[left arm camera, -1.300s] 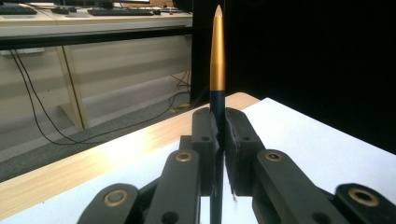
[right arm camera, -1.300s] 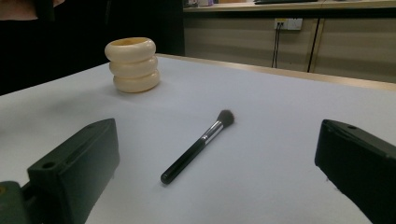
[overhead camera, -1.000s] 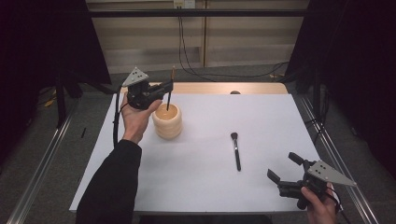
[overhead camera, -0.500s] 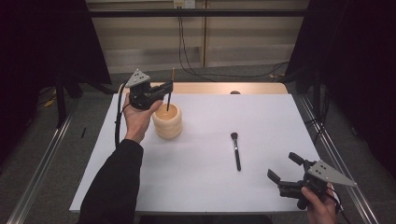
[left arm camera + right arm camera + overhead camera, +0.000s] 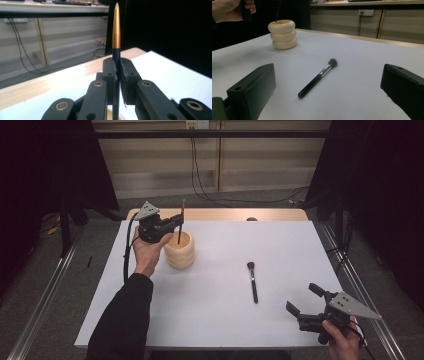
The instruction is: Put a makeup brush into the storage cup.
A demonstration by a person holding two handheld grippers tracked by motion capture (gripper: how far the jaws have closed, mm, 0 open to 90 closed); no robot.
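Clamping a slim dark brush with a gold ferrule (image 5: pixel 116 37) upright over the cream ringed holder (image 5: pixel 180 251) near the table's far left corner, the left gripper (image 5: pixel 176 221) risks catching the rim, while the right gripper (image 5: pixel 305 300) gapes empty.

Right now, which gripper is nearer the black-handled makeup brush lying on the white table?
Right. The right gripper sits open near the table's front edge, just right of the black-handled makeup brush. The left gripper is across the table, over the cream ringed holder.
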